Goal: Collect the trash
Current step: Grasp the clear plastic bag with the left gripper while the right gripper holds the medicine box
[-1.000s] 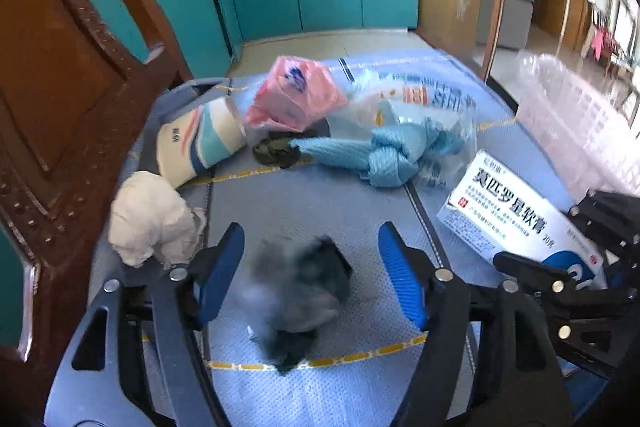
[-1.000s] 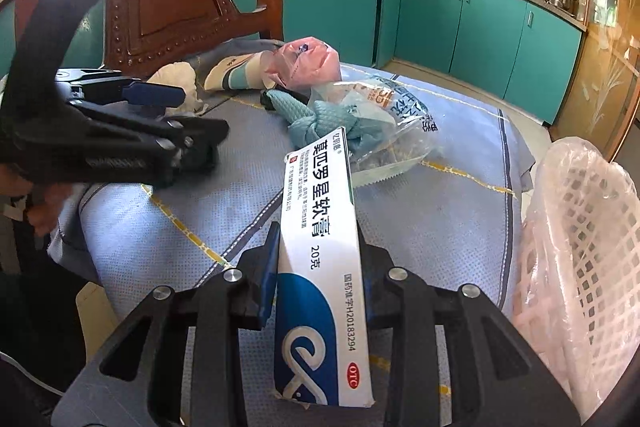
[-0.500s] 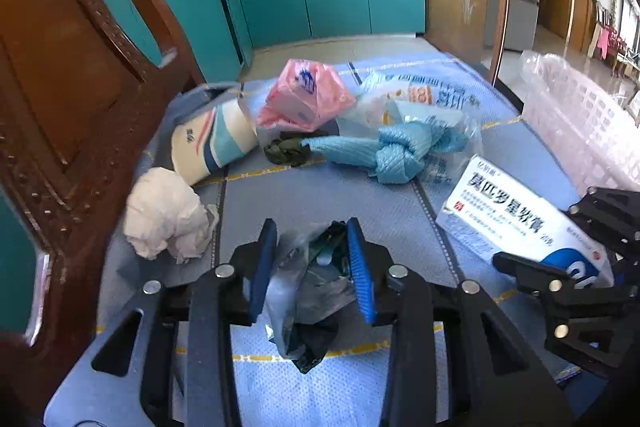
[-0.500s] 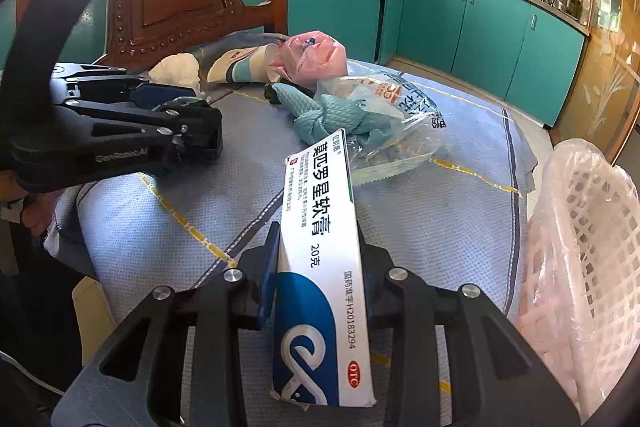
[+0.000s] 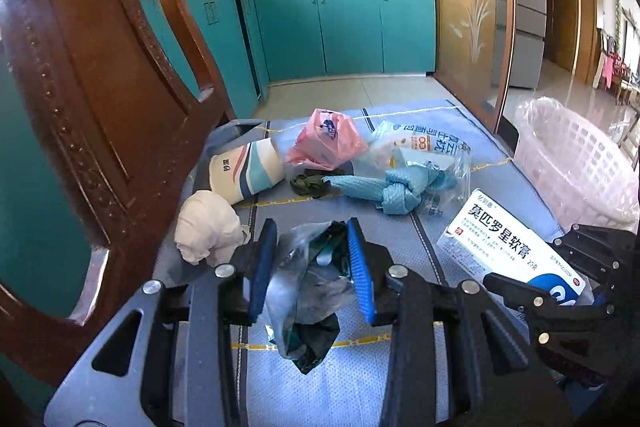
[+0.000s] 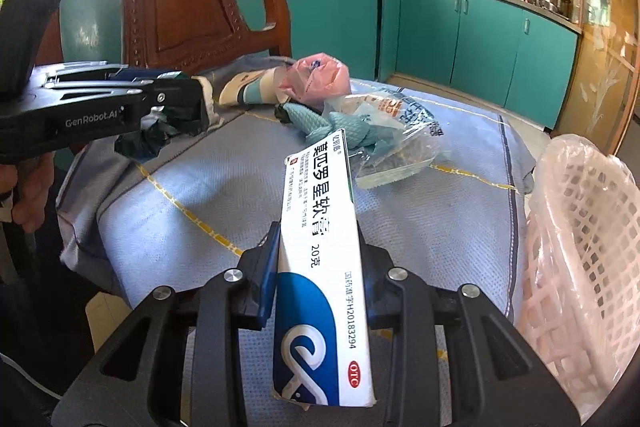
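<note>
**Desk:** What is in hand here?

**Photographer:** The left gripper (image 5: 312,269) has just closed its jaws and now pinches a crumpled dark-green and clear wrapper (image 5: 308,291), which hangs clear of the tabletop (image 5: 424,239). The right gripper (image 6: 318,267) clamps a white-and-blue ointment box (image 6: 320,267), its far end jutting out over the blue quilted cover.

**Desk:** And the rest of the trash?

**Photographer:** Still lying there: a crumpled tissue (image 5: 208,225) just beside the left jaws, a tipped paper cup (image 5: 248,173), a pink bag (image 5: 326,141), a knotted blue cloth (image 5: 394,189) on a clear printed bag (image 5: 424,151), and a dark scrap (image 5: 308,183) near the cup.

**Desk:** Containers?

**Photographer:** One pink lattice basket (image 6: 580,247), lined with clear plastic, at the right edge. I can see nothing in it, though its bottom is out of view. The cup's inside cannot be seen.

**Desk:** Risks?

**Photographer:** The wrapper is slack; much of it dangles below the pads, so it could slide out on the way over. The box is held near one end and could pivot or catch the basket rim. The two grippers are close and could knock together at the basket.
</note>
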